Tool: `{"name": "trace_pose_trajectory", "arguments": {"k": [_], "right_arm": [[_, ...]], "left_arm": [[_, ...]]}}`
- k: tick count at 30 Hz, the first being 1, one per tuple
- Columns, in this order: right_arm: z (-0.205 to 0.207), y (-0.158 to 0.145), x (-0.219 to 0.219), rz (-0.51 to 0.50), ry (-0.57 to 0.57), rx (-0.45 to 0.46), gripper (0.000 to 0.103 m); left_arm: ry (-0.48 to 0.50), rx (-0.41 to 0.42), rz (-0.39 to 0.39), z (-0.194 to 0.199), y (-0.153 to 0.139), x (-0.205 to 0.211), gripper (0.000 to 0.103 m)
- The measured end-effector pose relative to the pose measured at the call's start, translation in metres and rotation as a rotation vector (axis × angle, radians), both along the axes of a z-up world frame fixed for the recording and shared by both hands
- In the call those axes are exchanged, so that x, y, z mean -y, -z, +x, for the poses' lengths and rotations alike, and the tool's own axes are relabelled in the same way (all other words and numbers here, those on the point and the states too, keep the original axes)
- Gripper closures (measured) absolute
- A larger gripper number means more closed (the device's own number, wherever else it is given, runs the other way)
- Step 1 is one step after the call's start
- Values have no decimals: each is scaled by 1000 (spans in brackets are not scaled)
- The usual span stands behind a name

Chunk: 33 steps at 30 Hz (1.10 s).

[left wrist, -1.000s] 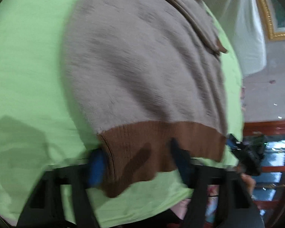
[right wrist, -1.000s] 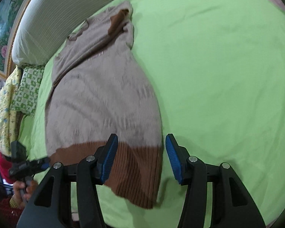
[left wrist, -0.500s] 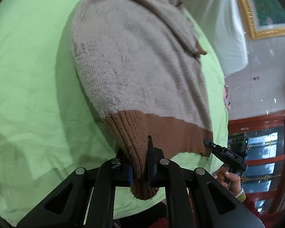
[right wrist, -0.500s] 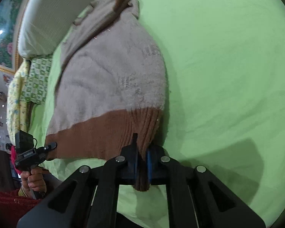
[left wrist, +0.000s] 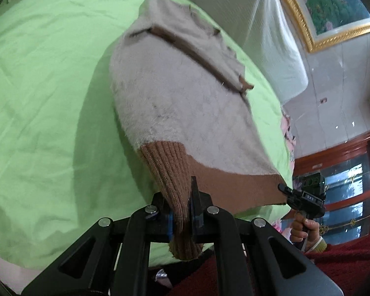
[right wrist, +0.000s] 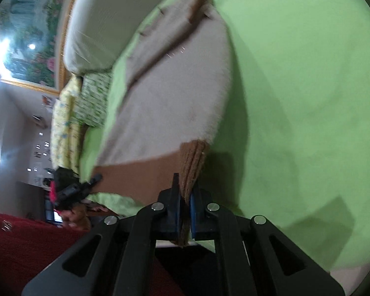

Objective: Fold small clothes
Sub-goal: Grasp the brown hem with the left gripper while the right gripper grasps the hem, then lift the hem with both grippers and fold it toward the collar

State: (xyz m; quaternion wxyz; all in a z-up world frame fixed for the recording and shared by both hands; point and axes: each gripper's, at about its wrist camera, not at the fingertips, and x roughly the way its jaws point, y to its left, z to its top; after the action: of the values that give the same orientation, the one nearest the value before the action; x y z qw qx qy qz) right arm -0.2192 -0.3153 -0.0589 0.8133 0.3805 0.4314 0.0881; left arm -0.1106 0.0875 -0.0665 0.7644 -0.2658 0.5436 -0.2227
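A small beige knit sweater (left wrist: 185,103) with a brown ribbed hem (left wrist: 170,167) lies on a green bedsheet (left wrist: 42,113), its hem end raised off the bed. My left gripper (left wrist: 182,212) is shut on one hem corner. My right gripper (right wrist: 184,202) is shut on the other hem corner (right wrist: 192,162); it shows in the left wrist view (left wrist: 305,197) at the right. The hem stretches between the two grippers. The sweater's far end (right wrist: 185,24) rests on the bed near the headboard.
A white padded headboard (left wrist: 246,19) and a gold-framed painting (left wrist: 328,2) stand behind the bed. Yellow and green patterned pillows (right wrist: 74,113) lie at the bed's left side. A red-brown door frame (left wrist: 345,162) is beyond the bed edge.
Both grippers closed on the brown hem corners, then lifted the hem end of the sweater up and back off the bed.
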Motion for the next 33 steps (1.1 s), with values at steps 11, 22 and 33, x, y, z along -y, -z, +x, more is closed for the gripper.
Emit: {"name": "trace_pose_trajectory", "arguments": {"k": [11,22,33], "right_arm": [[136,-76,41,-18,94,292,96],[308,-72,113,-90,197,263,96],[365,-23,150,-147,335,31,52]], "left_arm": [[-76,256,-49,165,-82,24,96],[-137,230,48,390,-52,64,95],[-245,95,144,461,0,44,37]]}}
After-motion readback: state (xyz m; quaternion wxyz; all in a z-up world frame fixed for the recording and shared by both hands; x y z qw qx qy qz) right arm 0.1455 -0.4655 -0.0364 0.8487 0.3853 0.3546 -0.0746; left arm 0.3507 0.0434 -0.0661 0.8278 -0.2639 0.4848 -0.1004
